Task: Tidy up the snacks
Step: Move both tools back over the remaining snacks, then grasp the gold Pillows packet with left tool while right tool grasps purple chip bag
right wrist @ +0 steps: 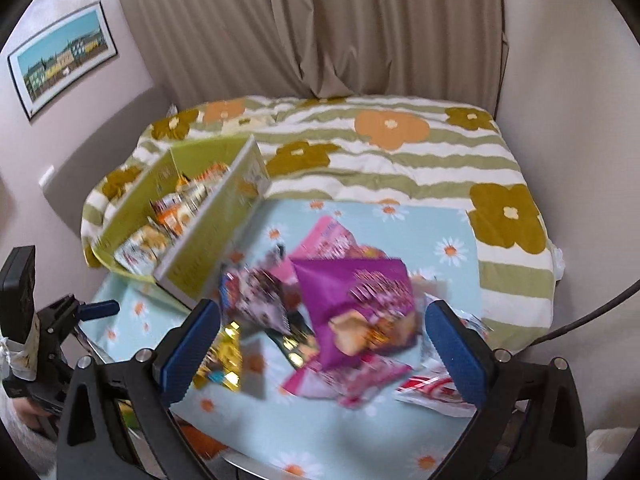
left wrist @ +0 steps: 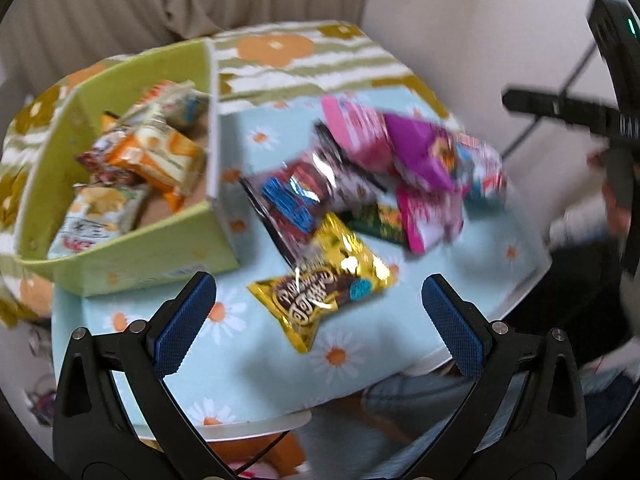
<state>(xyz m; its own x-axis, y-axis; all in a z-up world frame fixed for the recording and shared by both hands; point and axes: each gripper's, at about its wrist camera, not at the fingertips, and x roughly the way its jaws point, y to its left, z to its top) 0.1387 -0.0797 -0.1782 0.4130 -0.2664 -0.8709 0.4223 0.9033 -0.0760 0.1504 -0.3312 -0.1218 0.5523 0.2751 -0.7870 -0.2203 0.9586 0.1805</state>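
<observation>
1. The loose snacks lie heaped on the daisy-print tabletop (left wrist: 248,364), just right of the green box (left wrist: 168,248), which already holds several orange and white packets (left wrist: 152,160).
2. Nearest the left gripper (left wrist: 318,312) is the gold packet (left wrist: 324,284) — a crinkly foil pouch, I'd guess light, puffy and slick; a crimped end seam looks the surest place to pinch it.
3. The left jaws stand wide apart with nothing between them, low over the tabletop's near edge.
4. The right gripper (right wrist: 322,334) hangs over the purple bag (right wrist: 352,300) — its jaws likewise spread wide and empty. That bag looks soft and probably crushable, so a corner is the better hold.
5. Pink packets (right wrist: 348,380), a dark glossy bag (left wrist: 304,196) and a red-and-white wrapper (right wrist: 432,394) overlap in the heap, so lifting one may drag its neighbours.
6. The box's tall side wall stands between heap and compartment.
</observation>
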